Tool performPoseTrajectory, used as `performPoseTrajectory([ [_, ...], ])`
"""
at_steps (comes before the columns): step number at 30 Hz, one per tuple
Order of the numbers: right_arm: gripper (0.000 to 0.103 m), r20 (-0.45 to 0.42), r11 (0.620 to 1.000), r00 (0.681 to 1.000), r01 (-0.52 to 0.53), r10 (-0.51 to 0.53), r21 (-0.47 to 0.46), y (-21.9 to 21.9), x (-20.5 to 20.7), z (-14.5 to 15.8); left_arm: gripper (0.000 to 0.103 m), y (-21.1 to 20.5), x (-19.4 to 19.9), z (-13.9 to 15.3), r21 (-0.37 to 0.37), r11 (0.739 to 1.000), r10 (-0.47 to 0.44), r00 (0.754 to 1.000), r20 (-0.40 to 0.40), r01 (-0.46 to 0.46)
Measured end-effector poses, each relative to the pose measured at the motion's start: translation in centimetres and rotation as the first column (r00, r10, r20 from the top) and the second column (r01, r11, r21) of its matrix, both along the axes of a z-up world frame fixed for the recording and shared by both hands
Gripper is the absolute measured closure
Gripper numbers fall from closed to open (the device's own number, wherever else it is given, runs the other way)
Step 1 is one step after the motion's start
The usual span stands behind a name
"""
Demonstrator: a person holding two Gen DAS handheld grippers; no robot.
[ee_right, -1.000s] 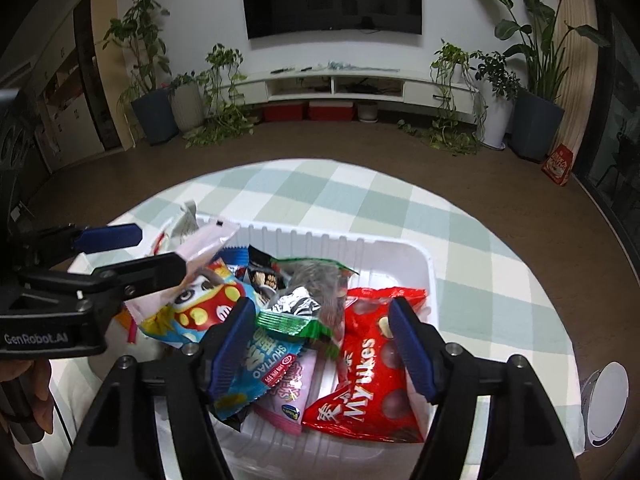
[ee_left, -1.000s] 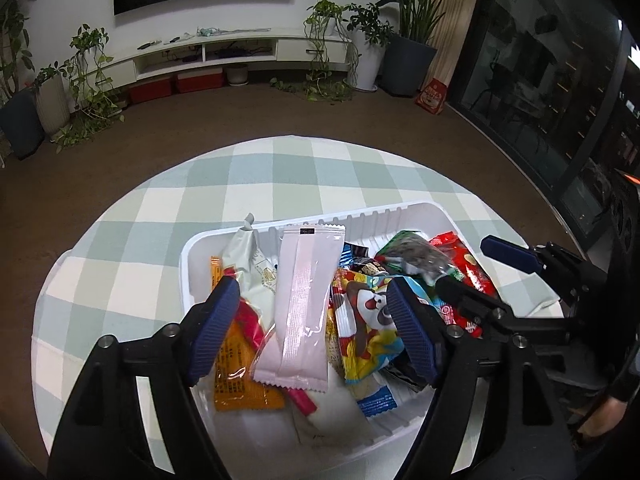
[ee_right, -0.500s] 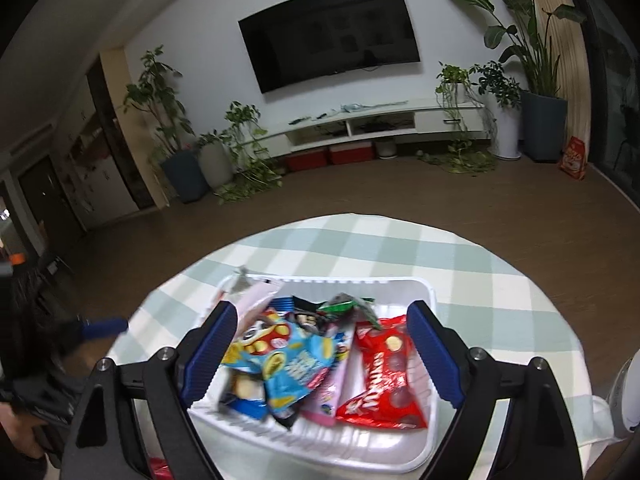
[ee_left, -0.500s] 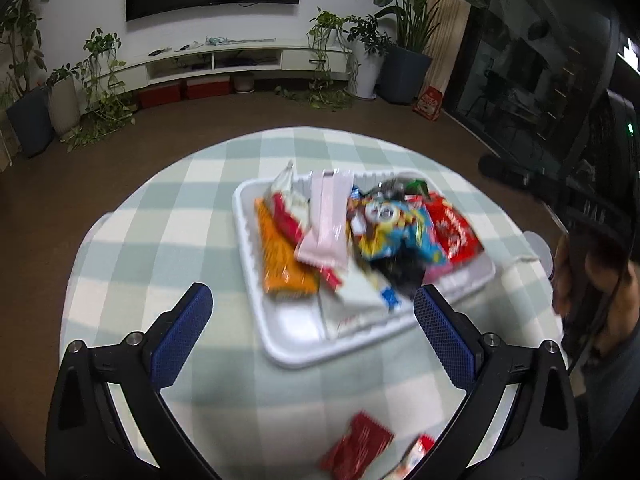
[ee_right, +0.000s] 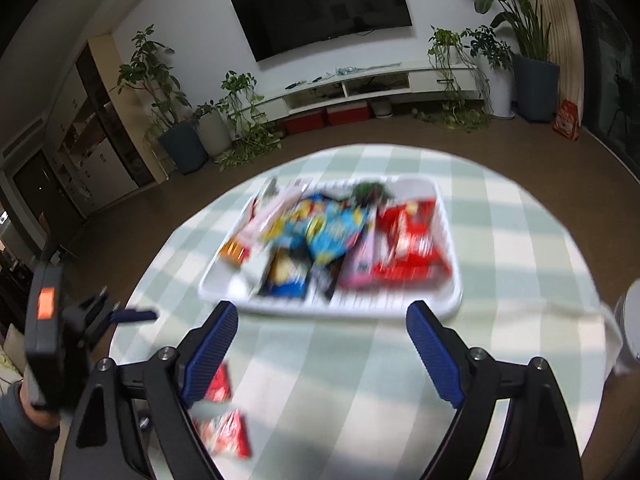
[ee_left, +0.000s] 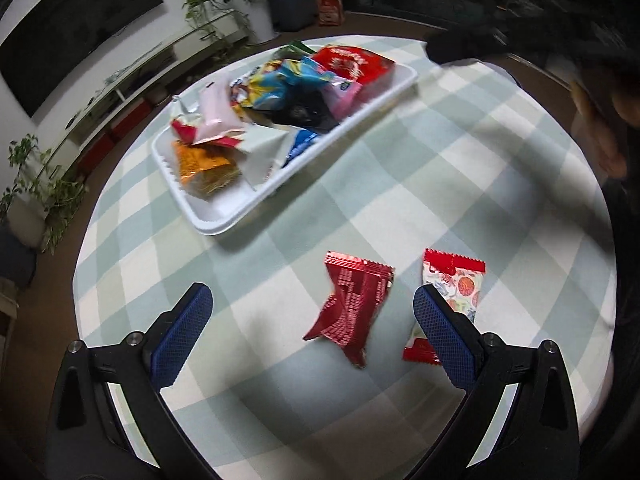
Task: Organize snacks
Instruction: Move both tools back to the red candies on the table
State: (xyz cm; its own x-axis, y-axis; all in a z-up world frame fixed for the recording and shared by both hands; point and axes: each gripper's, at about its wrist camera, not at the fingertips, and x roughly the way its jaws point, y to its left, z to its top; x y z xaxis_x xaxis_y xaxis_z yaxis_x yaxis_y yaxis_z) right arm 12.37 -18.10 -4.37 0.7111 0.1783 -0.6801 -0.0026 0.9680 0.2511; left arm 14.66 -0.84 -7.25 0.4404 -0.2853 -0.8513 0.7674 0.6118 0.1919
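Sachets (ee_left: 352, 304) clearest from left wrist

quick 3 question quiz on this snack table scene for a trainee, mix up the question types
1. True or false: both loose packets on the tablecloth lie outside the white tray.
2. Multiple choice: what is between the jaws of the left gripper? A) an orange packet B) nothing gripped, though the dark red packet lies on the cloth below the gap C) the tray rim
3. Fill in: the red and white packet lies beside the dark red packet, on the side towards the ____ edge of the left wrist view.

Key:
1. True
2. B
3. right
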Motion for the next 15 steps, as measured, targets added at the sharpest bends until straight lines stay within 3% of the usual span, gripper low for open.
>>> performPoseTrajectory([
  [4, 0.017, -0.018, 1.000, 1.000, -0.018, 0.018, -0.014, 2.1, -3.1, -1.7, 0.006, -0.6, 0.2, -0.7, 0.016, 0.999, -0.043, 0.999, -0.028, 0.044],
  [8, 0.017, -0.047, 0.999, 0.998, -0.036, 0.035, -0.022, 2.6, -3.3, -2.6, 0.031, -1.1, 0.8, -1.5, 0.048, 0.996, -0.079, 0.995, -0.066, 0.082],
  [10, 0.017, -0.048, 1.000, 0.999, -0.026, 0.025, -0.012, 2.1, -3.1, -2.7, 0.037, -1.3, 0.8, -2.0, 0.063, 0.993, -0.092, 0.993, -0.072, 0.097],
  [15, 0.017, -0.082, 0.999, 0.996, -0.045, 0.044, -0.013, 2.3, -2.8, -3.6, 0.037, -1.1, 1.0, -2.6, 0.064, 0.993, -0.092, 0.991, -0.097, 0.099],
])
